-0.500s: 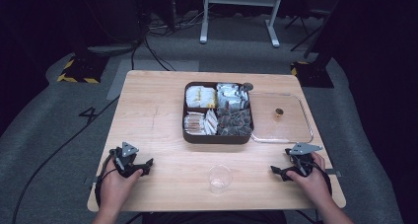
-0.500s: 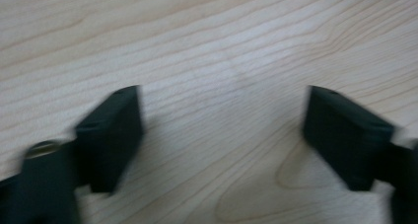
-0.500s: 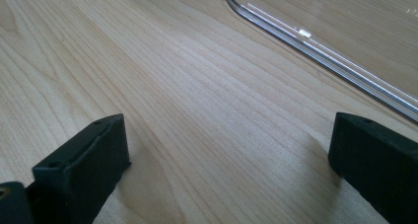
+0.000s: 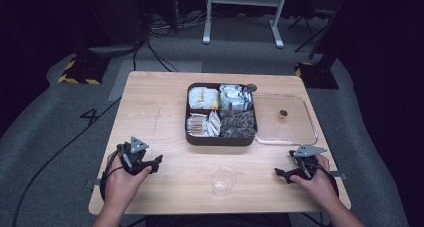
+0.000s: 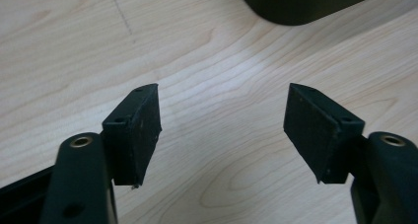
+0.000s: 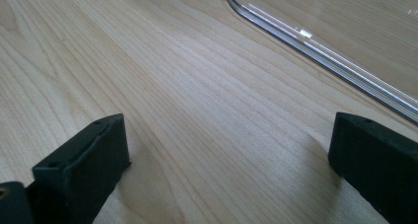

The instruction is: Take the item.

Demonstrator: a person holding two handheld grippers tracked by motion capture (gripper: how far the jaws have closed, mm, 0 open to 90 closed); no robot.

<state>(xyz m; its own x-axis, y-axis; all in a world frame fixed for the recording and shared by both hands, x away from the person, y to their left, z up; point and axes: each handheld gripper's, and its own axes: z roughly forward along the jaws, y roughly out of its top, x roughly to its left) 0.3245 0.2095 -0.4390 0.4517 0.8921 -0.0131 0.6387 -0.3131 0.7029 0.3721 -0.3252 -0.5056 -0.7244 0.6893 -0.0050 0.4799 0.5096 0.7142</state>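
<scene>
A dark brown compartment box (image 4: 220, 138) with wrapped snacks and packets sits mid-table. Its clear lid (image 4: 285, 119) lies flat to the right of it, a small brown knob on top. A clear plastic cup (image 4: 222, 180) stands near the front edge. My left gripper (image 4: 155, 163) rests low at the front left, held by a hand, open with bare wood between its jaws (image 5: 224, 130); the box's corner (image 5: 305, 4) lies ahead. My right gripper (image 4: 281, 173) rests at the front right, open over bare wood (image 6: 226, 155), with the lid's rim (image 6: 315, 41) just ahead.
The wooden table (image 4: 150, 107) has free room on its left half and between cup and box. Beyond it are grey floor, cables, a yellow-black striped base (image 4: 77, 77) and a white stand's legs (image 4: 240, 32).
</scene>
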